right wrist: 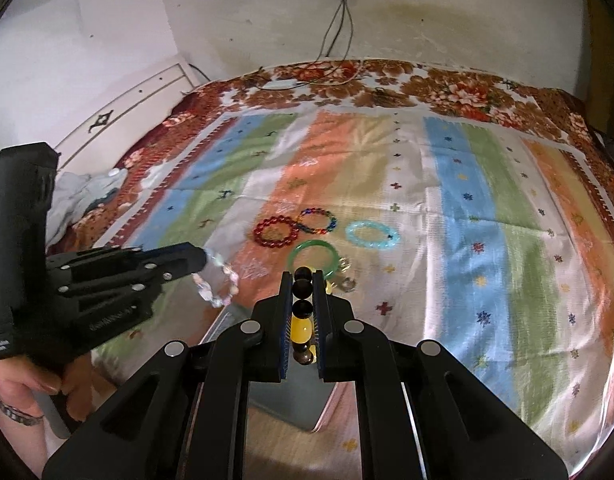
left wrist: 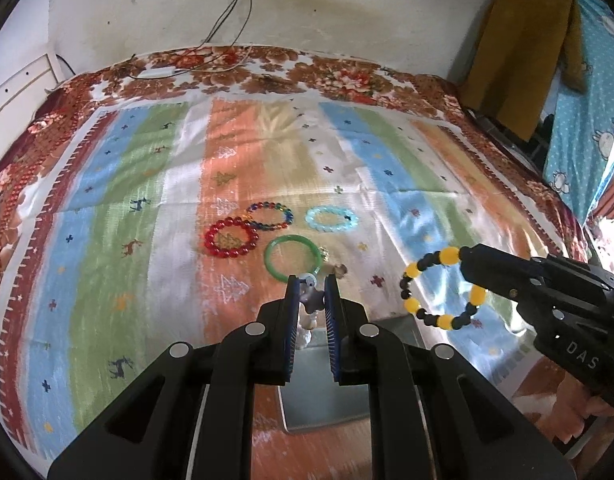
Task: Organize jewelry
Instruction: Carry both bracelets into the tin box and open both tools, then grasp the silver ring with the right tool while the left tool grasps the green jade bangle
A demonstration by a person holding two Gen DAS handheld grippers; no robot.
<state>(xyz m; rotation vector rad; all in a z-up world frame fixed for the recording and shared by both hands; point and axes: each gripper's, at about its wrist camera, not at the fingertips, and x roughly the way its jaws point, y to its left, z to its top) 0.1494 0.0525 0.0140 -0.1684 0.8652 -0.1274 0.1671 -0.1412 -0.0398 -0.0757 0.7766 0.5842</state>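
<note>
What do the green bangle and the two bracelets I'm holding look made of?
Green bangle: one smooth, glossy, translucent ring, so jade or glass, though plastic is possible. Yellow and black bracelet in the right tongs: opaque glossy beads, resin or stone. Clear bracelet in the left tongs: see-through, glinting beads, glass or crystal.

Glossy glass-like red beads [left wrist: 231, 238]; smooth green bangle [left wrist: 293, 258]; matt black plastic tool [right wrist: 303, 280]; satiny striped bed cloth [left wrist: 147, 200].

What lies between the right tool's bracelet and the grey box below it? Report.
Nothing visible: the yellow and black bracelet hangs from the right tool over the grey box, its top unobstructed.
</note>
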